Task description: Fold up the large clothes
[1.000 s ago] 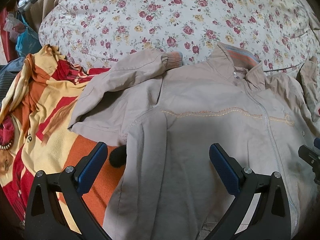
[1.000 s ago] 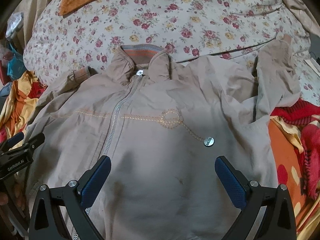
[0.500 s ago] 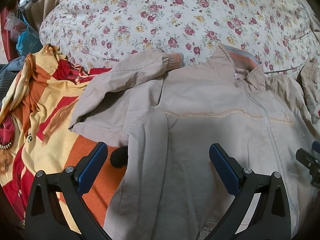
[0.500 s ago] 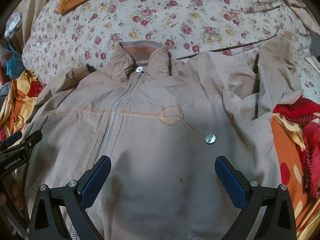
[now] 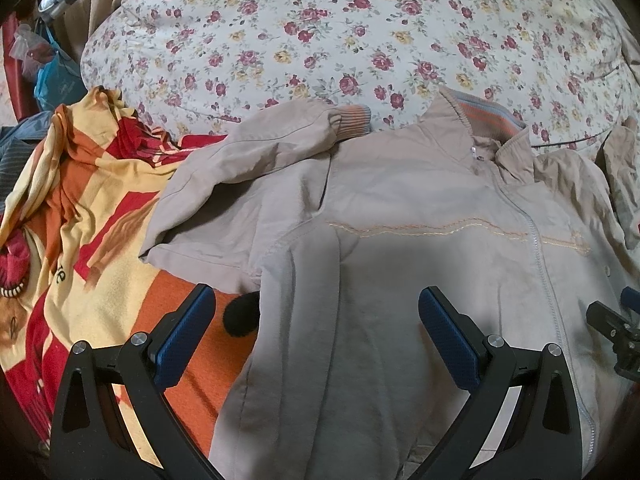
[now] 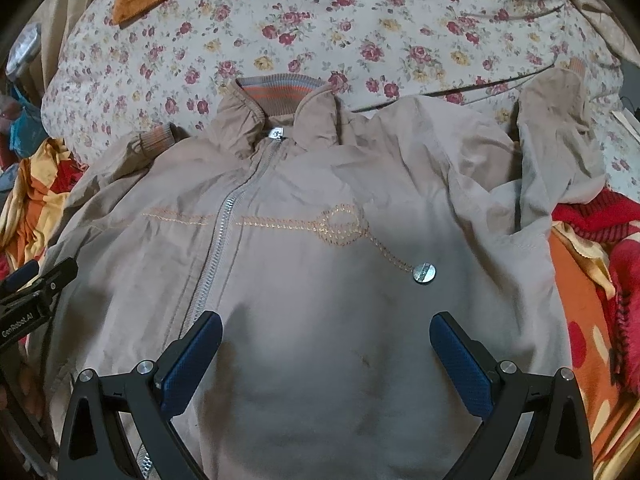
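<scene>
Jacket: beige, zipped shut, lying front up and spread flat on the bed.
Collar: striped ribbed knit, at the far end of the jacket, resting on the flowered bedspread.
Near sleeve: folded across the jacket's shoulder, its ribbed cuff just beside the collar.
Other sleeve: bent upward at the jacket's far side, cuff on the bedspread.
Blanket: orange, red and yellow, under the jacket's side edges.
Metal button: on the jacket's chest, at the end of the stitched line.
Left gripper: fingers spread wide, holding nothing, above the jacket's side edge.
Right gripper: fingers spread wide, empty, above the jacket's lower front.
</scene>
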Motion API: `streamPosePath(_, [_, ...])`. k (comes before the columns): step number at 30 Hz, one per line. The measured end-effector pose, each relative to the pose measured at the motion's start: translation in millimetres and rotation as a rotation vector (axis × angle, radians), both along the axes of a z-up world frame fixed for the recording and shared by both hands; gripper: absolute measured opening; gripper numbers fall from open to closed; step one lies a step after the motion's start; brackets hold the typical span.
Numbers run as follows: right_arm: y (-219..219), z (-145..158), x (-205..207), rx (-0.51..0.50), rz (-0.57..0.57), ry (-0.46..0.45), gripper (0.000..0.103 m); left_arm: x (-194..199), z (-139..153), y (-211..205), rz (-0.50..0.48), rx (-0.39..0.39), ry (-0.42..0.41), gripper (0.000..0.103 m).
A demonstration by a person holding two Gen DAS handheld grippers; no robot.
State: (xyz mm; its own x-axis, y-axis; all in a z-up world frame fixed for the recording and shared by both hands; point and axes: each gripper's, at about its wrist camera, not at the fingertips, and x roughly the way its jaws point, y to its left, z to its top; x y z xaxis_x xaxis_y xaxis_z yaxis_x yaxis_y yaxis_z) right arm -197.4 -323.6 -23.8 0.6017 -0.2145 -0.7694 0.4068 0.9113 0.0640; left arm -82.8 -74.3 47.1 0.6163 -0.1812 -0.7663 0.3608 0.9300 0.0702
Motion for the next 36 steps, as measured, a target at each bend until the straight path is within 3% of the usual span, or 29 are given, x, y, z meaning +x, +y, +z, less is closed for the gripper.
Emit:
streamPosePath(18, [4, -5, 3, -0.001, 0.007, 0.015, 0.103, 2, 2, 0, 0.001, 0.001, 0.003, 0.102])
streamPosePath(21, [3, -5, 3, 0.004, 0.006, 0.016, 0.103, 10, 12, 10, 0.01, -0.055, 0.01, 0.102])
streamPosePath(24, [0, -3, 3, 0.014, 0.007, 0.014, 0.103, 29, 20, 18, -0.003, -0.122, 0.096, 0.102])
streamPosePath(28, [-3, -3, 2, 0.044, 0.01, 0.011, 0.103, 60, 27, 22, 0.056, -0.139, 0.114, 0.102])
streamPosePath(32, [-3, -5, 1, 0.083, 0.012, 0.015, 0.103, 88, 23, 8, 0.071, -0.081, 0.096, 0.102])
streamPosePath(36, [-3, -5, 2, 0.078, 0.019, 0.02, 0.103, 112, 15, -10, 0.059, 0.037, 0.042, 0.102])
